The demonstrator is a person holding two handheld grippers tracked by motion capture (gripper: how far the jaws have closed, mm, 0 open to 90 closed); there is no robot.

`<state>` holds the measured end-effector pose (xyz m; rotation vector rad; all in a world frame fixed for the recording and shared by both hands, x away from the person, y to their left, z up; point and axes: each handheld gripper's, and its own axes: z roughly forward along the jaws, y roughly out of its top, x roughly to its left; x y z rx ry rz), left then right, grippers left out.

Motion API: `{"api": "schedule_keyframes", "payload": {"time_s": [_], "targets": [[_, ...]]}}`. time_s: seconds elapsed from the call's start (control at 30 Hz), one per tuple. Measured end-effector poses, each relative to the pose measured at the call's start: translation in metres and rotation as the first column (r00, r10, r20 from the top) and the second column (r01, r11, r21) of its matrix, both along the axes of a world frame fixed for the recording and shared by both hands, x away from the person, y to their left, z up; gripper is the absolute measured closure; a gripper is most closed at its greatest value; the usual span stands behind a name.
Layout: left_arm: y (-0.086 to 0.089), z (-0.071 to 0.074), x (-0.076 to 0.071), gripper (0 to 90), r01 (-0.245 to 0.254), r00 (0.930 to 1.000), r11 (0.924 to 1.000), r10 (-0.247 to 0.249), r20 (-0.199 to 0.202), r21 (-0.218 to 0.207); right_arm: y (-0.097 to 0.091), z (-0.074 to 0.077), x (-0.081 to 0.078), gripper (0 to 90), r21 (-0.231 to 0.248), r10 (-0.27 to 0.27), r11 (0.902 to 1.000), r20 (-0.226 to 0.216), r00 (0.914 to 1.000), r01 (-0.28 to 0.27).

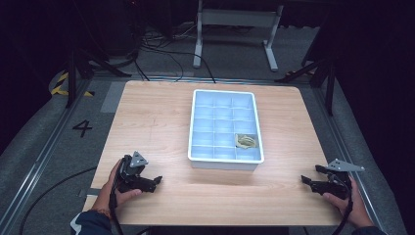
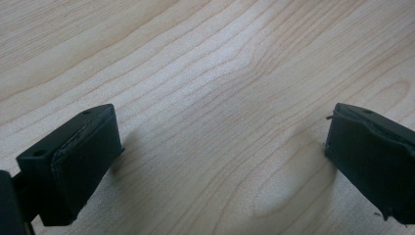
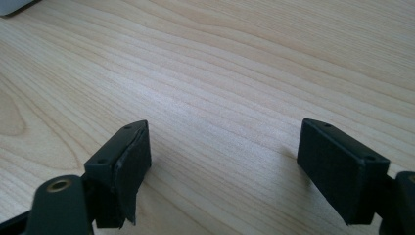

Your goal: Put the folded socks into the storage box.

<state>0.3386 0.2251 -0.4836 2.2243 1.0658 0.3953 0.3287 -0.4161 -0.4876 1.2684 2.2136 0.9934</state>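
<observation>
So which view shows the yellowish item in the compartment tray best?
The high view: the yellowish item lies in a right-column compartment of the white tray. The right gripper view catches just a pale corner, probably the tray; the left gripper view gives bare table.

tray item (image 1: 245, 140) too small to ID

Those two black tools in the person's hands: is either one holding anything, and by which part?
Nothing is held. The left tool and the right tool both stand open over bare table, apart from the tray.
</observation>
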Motion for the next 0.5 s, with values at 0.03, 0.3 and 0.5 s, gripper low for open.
{"api": "schedule_keyframes", "payload": {"time_s": [0.03, 0.3, 0.5], "targets": [[0.0001, 0.0, 0.0002, 0.3, 0.002, 1.0, 1.0, -0.002, 0.002, 0.0, 0.0, 0.0, 0.0, 20.6, 0.0, 0.0, 1.0, 0.0, 1.0, 0.0], [0.0001, 0.0001, 0.002, 0.0, 0.007, 1.0, 1.0, -0.007, 0.003, 0.003, 0.0, 0.0, 0.0, 20.5, 0.0, -0.006, 1.0, 0.0, 1.0, 0.006], [0.0001, 0.0002, 0.002, 0.1, 0.007, 1.0, 1.0, -0.007, 0.003, 0.003, 0.0006, 0.0002, 0.0001, 20.0, 0.002, -0.018, 0.9998, -0.004, 0.9998, 0.018]]}}
